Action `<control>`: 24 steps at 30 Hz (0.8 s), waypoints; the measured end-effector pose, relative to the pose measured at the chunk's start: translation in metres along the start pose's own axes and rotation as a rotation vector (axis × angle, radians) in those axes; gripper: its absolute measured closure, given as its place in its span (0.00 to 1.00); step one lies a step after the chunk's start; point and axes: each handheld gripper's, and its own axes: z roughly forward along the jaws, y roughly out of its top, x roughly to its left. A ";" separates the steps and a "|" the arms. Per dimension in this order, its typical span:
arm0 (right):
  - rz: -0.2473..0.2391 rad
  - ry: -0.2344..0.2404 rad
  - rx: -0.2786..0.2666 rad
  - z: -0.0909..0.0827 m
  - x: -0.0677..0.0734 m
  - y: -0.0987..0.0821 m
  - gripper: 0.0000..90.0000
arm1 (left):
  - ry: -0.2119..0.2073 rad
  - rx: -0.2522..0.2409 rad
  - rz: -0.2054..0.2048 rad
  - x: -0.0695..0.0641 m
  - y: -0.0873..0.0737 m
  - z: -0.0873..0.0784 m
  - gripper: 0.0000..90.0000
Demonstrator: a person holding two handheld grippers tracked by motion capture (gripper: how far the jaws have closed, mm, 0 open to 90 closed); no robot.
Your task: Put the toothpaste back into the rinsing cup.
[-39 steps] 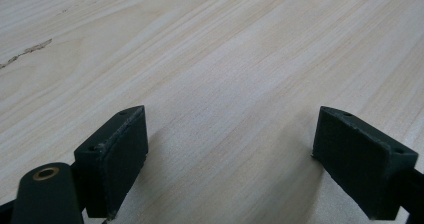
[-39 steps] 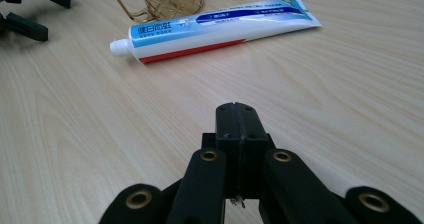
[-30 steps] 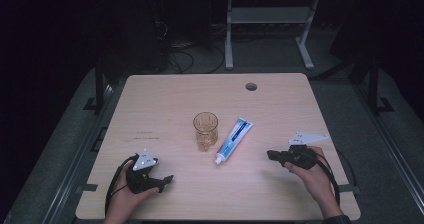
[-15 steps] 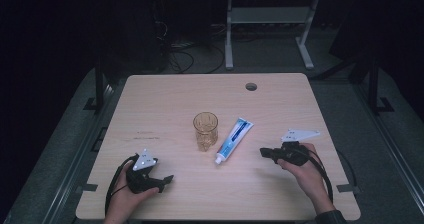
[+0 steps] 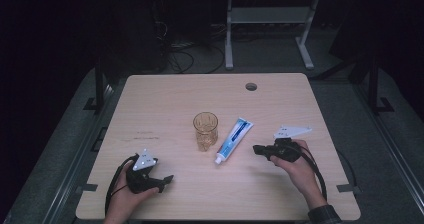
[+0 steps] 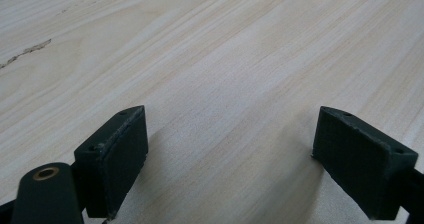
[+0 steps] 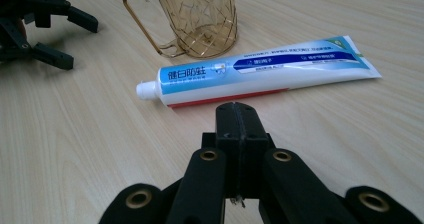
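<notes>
Pale wood table (image 5: 165, 104), 2 grippers low near its front edge. Left gripper (image 5: 165, 181) rests with jaws spread wide, nothing between them. Right gripper (image 7: 235, 119) has jaws pressed together, empty, pointed at the toothpaste tube (image 7: 260, 74) lying flat just beyond. Amber cup (image 7: 195, 16) stands upright behind it. Judged an approach step; grasping next requires opening the right jaws first.

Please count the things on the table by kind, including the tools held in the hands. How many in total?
Amber cup: 1
Toothpaste tube: 1
Hand-held claw tools: 2, left claw open, right claw shut
Total: 4
</notes>
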 end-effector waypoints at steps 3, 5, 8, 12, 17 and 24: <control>-0.002 0.002 0.001 0.003 0.000 0.002 1.00 | 0.000 0.000 0.000 0.000 0.000 0.000 0.15; -0.005 0.005 0.002 0.005 0.001 0.004 1.00 | -0.001 0.001 0.000 0.000 0.000 0.000 0.15; -0.001 0.009 0.004 0.009 0.000 0.005 1.00 | -0.002 0.001 0.000 0.000 0.000 0.000 0.15; 0.000 0.010 0.008 0.012 0.001 0.006 1.00 | -0.002 0.002 0.001 0.000 0.000 0.000 0.15; -0.007 0.017 0.007 0.017 0.003 0.011 1.00 | -0.002 0.001 0.001 0.000 0.000 0.000 0.15; -0.017 0.030 0.007 0.025 0.006 0.020 1.00 | -0.003 0.002 0.002 0.000 0.000 0.000 0.15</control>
